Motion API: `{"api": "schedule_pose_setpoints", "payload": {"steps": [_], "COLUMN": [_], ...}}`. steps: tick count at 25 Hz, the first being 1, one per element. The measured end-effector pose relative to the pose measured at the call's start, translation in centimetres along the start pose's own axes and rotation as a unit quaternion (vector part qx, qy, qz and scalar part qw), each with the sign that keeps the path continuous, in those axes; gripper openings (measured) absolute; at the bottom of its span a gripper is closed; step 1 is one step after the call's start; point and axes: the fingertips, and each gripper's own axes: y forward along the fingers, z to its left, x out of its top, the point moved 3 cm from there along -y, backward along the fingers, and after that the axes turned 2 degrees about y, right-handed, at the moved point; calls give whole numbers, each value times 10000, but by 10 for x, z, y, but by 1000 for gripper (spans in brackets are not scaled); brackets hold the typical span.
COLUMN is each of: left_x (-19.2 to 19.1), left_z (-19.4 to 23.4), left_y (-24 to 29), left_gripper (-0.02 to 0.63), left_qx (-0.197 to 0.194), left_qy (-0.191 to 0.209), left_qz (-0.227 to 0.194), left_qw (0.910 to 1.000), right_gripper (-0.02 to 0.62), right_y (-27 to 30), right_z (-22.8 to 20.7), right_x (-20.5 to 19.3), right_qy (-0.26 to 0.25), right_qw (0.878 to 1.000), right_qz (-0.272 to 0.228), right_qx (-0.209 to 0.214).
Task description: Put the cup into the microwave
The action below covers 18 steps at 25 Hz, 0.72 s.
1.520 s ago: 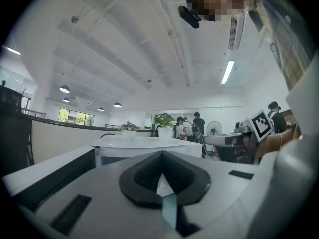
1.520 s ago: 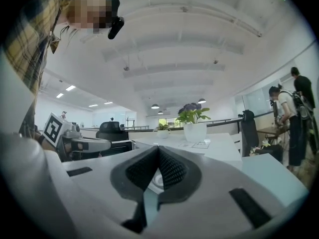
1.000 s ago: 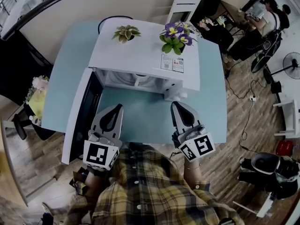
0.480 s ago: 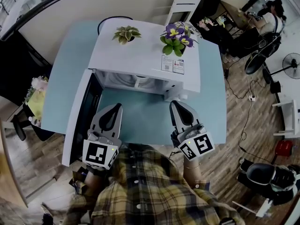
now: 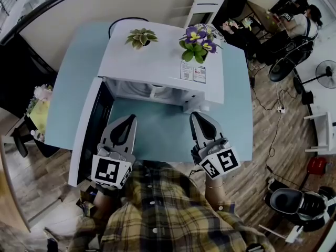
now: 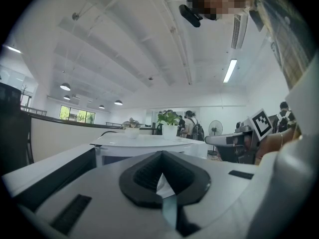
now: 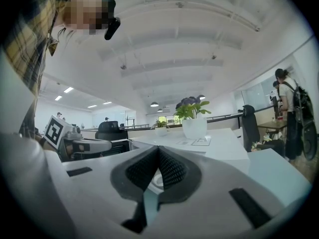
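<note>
Purple-flowered plant [image 5: 198,42] near a smaller green plant [image 5: 140,36] (both potted); fan [image 5: 326,70] far right.

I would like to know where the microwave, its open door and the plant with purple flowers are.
microwave [image 5: 157,62], head view, on its white top panel.
open door [image 5: 85,133], head view, on the door's white frame.
plant with purple flowers [image 5: 198,41], head view, on its blossoms and leaves.

The microwave [image 5: 157,62] looks smooth and white with a slight sheen, desk [image 5: 157,133] is matt pale blue, floor [image 5: 37,185] is wood planks, shirt [image 5: 173,209] is soft checked cloth.
</note>
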Motion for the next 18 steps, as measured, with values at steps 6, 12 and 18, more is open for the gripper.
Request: {"api": "schedule_pose_setpoints", "payload": {"steps": [6, 12, 18], "left_x": [0, -1, -1], "left_z": [0, 0, 0], "left_y": [0, -3, -5], "left_gripper": [-8, -8, -8], "left_qx": [20, 46, 62], "left_qy": [7, 6, -2], "left_qz": [14, 4, -7], "left_qw": [10000, 10000, 10000], "right_gripper": [2, 2, 2], "right_y": [-1, -3, -6], "right_z": [0, 1, 2], "right_x": [-1, -2, -4], "right_qy": [11, 12, 23], "right_qw": [10000, 10000, 9999], "right_qz": [-4, 3, 50], "right_qx": [-5, -33, -86]}}
